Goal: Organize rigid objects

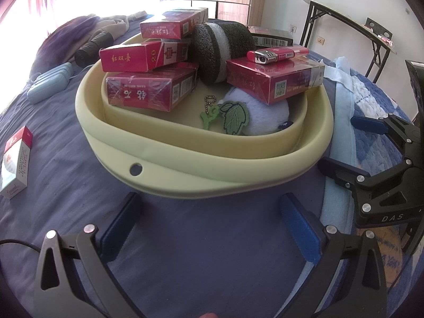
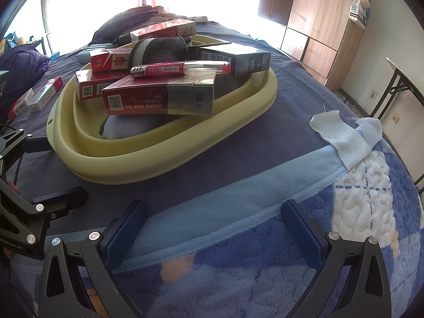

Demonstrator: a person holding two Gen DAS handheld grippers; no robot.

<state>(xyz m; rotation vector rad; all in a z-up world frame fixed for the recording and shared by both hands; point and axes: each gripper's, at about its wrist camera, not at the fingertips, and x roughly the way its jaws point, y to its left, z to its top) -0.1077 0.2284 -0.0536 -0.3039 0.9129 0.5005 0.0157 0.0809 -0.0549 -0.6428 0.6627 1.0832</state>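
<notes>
Two grippers: both spread wide with nothing between the fingers.
Left gripper [image 1: 209, 228]: at the bottom of its frame, pads apart over bare dark-blue bedcover [image 1: 185, 251], touching nothing.
Right gripper [image 2: 212, 228]: at the bottom of its frame, fingers released above the blue patterned blanket [image 2: 265, 273], holding nothing.
Basin [image 1: 238, 169]: pale yellow, just beyond the left fingers at frame centre; up and left of the right fingers.
Basin contents: red cigarette packs [image 1: 151, 90] stacked, a red lighter [image 1: 278, 54] on top of one, a grey sponge [image 1: 220, 50], a plush toy [image 1: 262, 114].
Loose pack [image 1: 16, 161]: white and red, left edge of the left view, well apart from the basin.
</notes>
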